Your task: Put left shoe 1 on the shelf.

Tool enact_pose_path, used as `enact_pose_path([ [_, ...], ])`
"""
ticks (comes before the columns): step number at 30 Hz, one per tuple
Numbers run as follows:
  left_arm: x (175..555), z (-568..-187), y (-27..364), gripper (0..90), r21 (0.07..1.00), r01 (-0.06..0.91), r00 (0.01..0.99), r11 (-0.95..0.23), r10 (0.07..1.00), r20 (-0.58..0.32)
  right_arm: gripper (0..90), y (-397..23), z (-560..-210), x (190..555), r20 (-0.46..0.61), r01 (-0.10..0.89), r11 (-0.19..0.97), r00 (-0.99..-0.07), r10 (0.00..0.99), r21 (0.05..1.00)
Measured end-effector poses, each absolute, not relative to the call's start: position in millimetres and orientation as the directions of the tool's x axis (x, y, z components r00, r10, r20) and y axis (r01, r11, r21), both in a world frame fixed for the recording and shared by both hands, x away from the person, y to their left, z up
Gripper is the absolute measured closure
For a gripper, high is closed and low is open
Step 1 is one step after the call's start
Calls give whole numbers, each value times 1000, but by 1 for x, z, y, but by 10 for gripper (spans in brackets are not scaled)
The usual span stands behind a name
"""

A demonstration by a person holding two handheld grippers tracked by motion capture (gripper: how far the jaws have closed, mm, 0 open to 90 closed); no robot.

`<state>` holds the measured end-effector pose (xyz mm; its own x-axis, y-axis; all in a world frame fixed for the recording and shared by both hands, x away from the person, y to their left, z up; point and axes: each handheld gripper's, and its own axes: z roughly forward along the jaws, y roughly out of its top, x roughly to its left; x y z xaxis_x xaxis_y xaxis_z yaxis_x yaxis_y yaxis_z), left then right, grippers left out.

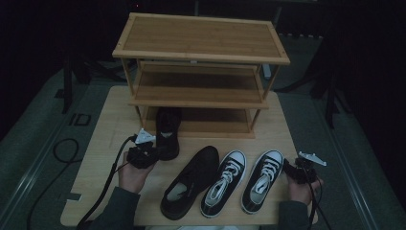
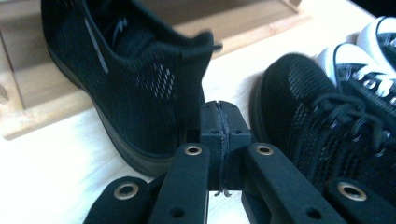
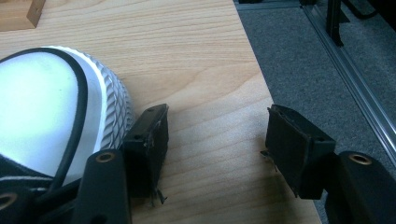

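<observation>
High view puts the shoe rack [image 1: 201,72] at the far side of the counter [image 1: 105,129], and everything else is best placed from it. One black mesh shoe [image 1: 168,132] stands with its toe pushed onto the rack's bottom shelf and its heel sticking out toward the person. Its mate, the second black shoe [image 1: 191,182], lies well in front of the rack, with a pair of black-and-white sneakers [image 1: 244,181] just to its right.

Left gripper [image 1: 142,154] sits at the heel of the shelved shoe. In the left gripper view its fingers [image 2: 212,126] are pressed flat together with nothing between them, right beside the heel [image 2: 187,93], which stands free of them. Right gripper [image 1: 299,170] rests at the counter's right edge, in front of the rack's right end; in the right gripper view its fingers [image 3: 152,135] stand wide apart and empty, one of them just beside the white toe cap [image 3: 51,102] of the nearer sneaker.

My reading is that the first shoe is being seated on the bottom shelf, and the closed fingers are placed to nudge its heel. Next would be a short push toward the rack until the heel clears the shelf edge, then a spread of the fingers to take the second black shoe by its collar.
</observation>
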<state>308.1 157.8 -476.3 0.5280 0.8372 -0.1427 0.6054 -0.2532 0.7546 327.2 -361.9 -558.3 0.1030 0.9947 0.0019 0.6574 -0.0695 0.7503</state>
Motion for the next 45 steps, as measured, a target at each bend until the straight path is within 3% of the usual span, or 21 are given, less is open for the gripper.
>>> enact_pose_path([
  [32, 314, -534, 144, 896, 605, 722, 513, -337, 847, -140, 389, -362, -558, 327, 2, 657, -70, 103, 995, 750],
  [45, 320, -535, 152, 894, 607, 740, 461, -290, 876, -144, 388, -362, -558, 327, 2, 657, -70, 103, 995, 750],
])
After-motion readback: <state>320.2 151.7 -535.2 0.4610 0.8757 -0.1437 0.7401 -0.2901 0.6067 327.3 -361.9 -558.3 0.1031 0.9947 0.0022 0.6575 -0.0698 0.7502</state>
